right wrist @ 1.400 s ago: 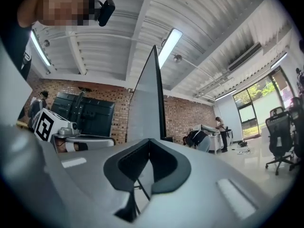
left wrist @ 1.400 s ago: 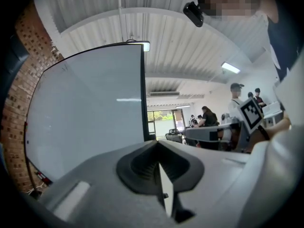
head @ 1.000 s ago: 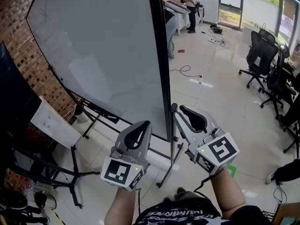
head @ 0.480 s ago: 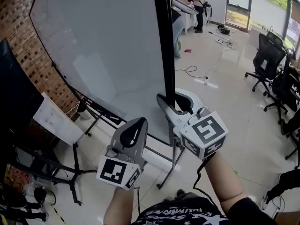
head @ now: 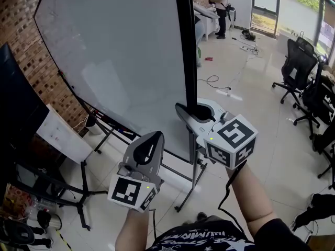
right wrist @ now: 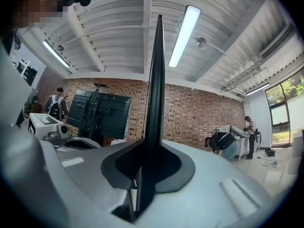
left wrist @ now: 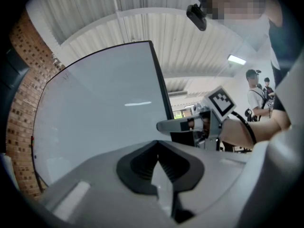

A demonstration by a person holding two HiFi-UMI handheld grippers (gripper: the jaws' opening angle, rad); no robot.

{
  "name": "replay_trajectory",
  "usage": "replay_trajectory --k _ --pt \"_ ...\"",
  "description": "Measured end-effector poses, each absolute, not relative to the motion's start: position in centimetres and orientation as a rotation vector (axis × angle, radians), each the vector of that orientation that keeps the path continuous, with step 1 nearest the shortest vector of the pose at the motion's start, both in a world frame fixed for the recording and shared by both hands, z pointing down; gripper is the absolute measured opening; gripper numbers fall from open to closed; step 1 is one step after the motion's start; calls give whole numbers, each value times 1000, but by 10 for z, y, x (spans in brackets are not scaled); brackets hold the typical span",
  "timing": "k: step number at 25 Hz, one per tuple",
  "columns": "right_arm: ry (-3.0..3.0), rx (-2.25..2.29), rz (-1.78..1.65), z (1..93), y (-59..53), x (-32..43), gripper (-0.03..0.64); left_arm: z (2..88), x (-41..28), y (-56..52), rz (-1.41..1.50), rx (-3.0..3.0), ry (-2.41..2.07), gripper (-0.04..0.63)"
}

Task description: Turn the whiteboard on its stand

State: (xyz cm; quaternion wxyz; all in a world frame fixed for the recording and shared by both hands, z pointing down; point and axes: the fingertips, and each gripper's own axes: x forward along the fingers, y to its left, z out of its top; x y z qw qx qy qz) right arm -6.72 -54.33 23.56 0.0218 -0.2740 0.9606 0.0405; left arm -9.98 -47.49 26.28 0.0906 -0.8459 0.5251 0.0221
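We are at the gripping step. Our right gripper (head: 191, 110) is closing its jaws on the black frame edge (head: 184, 61) of the large grey-white whiteboard (head: 115, 61), which is upright on its metal stand (head: 194, 174). Our left gripper (head: 153, 138) hangs shut and empty near the board's lower edge. Next, we judge, comes a firm hold and a steady swing.

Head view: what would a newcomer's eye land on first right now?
The large white whiteboard fills the upper left. At its black right edge the right gripper is closing, with that edge between its jaws. The left gripper hangs shut and empty below the board's lower corner.
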Motion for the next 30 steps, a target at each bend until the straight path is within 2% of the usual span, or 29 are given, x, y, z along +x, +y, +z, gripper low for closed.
replay_trajectory --k 18,30 --pt "2959 -948 118 235 -513 -33 61 260 -87 -444 93 -2560 1483 -5" --pt "2933 -993 149 225 -452 -19 58 265 -76 -403 102 -2648 1404 -5"
